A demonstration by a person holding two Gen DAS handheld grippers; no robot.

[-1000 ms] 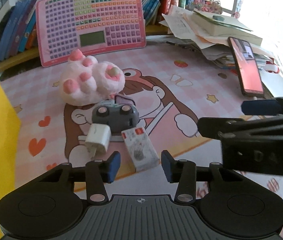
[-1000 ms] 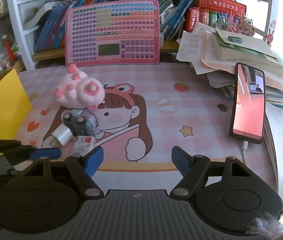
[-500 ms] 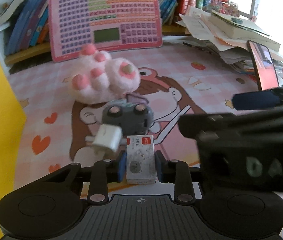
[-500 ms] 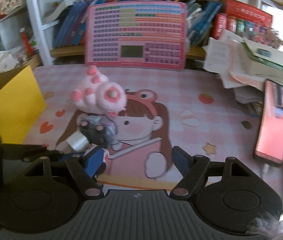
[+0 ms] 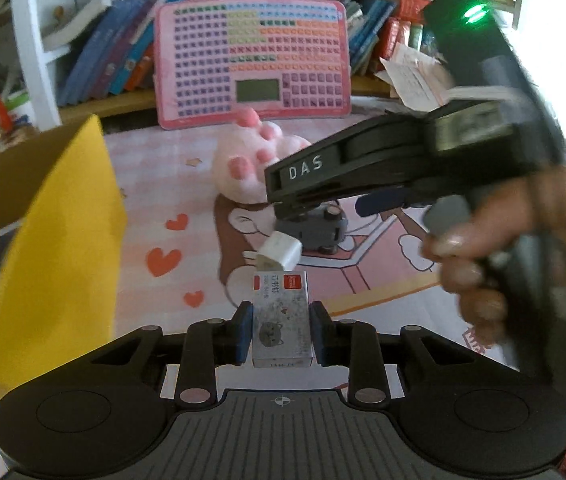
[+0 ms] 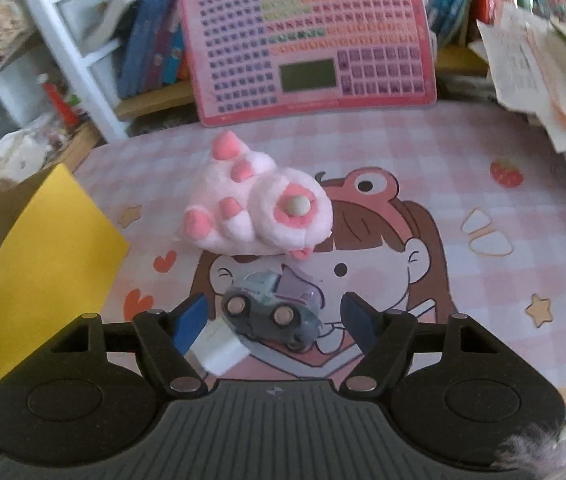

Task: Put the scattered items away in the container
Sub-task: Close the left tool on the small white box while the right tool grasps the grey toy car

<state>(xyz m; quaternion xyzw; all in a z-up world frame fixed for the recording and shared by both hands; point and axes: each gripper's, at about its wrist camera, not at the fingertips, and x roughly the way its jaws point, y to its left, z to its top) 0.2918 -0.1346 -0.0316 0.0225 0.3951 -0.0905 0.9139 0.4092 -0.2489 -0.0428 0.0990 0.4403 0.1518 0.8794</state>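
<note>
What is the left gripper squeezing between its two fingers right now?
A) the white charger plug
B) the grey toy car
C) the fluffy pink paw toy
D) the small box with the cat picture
D: the left gripper has its blue pads pressed against both sides of the small box, while the other items lie beyond it.

Left gripper [image 5: 281, 332]: I've got small box [image 5: 281, 316] between its fingers.
Charger [image 5: 279, 255]: just beyond box.
Toy car [image 6: 273, 314]: between right gripper [image 6: 275, 322] fingers, plush [image 6: 255, 210] behind.
Container [image 6: 39, 264]: far left.
</note>
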